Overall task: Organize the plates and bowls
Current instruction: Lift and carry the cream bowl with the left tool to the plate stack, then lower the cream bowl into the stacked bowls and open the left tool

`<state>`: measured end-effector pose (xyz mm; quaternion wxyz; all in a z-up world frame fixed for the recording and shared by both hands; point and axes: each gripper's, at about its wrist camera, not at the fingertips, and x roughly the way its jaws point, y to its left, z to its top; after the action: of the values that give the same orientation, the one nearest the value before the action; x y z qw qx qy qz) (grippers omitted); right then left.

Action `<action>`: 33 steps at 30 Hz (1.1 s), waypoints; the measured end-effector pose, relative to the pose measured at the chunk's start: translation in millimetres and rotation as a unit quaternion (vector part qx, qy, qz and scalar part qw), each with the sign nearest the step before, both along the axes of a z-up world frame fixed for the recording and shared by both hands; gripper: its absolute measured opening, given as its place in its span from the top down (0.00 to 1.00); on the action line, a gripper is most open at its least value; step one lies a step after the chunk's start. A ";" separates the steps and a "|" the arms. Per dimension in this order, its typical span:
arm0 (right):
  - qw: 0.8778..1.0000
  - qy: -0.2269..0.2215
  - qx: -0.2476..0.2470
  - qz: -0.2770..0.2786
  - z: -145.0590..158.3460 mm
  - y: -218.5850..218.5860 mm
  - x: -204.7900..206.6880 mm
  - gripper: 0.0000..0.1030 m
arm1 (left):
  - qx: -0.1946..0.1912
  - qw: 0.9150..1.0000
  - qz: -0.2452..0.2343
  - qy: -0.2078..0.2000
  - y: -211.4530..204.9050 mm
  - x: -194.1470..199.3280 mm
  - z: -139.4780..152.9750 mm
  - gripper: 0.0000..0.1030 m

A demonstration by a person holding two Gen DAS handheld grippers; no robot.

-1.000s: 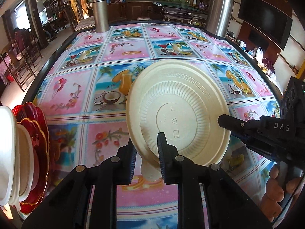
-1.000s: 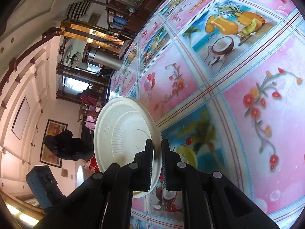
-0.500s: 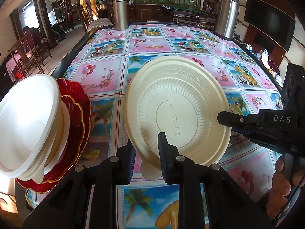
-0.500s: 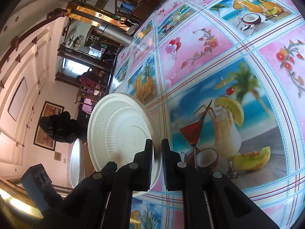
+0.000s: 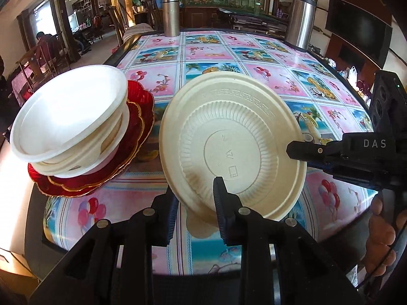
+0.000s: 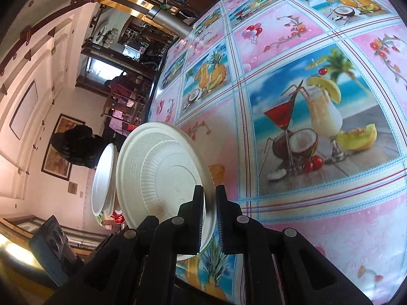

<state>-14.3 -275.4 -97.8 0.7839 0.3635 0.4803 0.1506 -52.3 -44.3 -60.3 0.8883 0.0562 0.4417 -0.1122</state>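
A cream plate (image 5: 229,137) hangs tilted above the table with its underside toward the left wrist view. Its near rim sits between the fingers of my left gripper (image 5: 194,200), whose jaws are opening while the pads still touch the rim. My right gripper (image 5: 290,150) is shut on the plate's right rim. In the right wrist view the same plate (image 6: 157,172) stands edge-on in the right gripper (image 6: 209,203). To the plate's left, white bowls (image 5: 71,117) are stacked crookedly on red scalloped plates (image 5: 137,137) near the table's corner.
The table (image 5: 229,50) wears a pink and blue fruit-print cloth. Two steel flasks (image 5: 171,15) (image 5: 301,20) stand at its far end. A person's hand (image 5: 381,228) holds the right gripper's handle. A white bowl (image 6: 103,178) shows behind the plate in the right wrist view.
Both grippers have carried the cream plate across the table toward the stack. The stack has come from the left edge of the left wrist view to right beside the plate.
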 end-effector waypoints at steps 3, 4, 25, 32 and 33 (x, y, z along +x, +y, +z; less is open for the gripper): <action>1.000 -0.004 0.007 0.010 4.3 6.3 -9.6 0.90 | -0.003 1.000 0.005 -0.011 5.5 -9.8 8.5 0.76; 1.000 -0.008 0.007 0.012 7.9 8.0 -11.0 0.90 | -0.002 1.000 0.005 -0.016 7.3 -12.9 12.7 0.76; 0.994 -0.089 0.015 0.069 94.8 87.4 3.9 0.90 | -0.004 0.994 0.064 -0.093 71.8 -14.2 85.0 0.76; 0.992 -0.080 0.022 0.092 96.2 122.8 44.3 0.90 | -0.012 0.993 0.097 -0.069 97.5 20.6 84.5 0.76; 0.992 -0.076 0.024 0.095 93.8 126.8 50.5 0.90 | -0.016 0.993 0.100 -0.064 100.9 25.1 83.3 0.76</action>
<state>36.3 -148.5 -4.0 0.7914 0.3224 0.4476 0.2635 -27.2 56.6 23.0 0.9224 0.0046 0.3854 -0.0257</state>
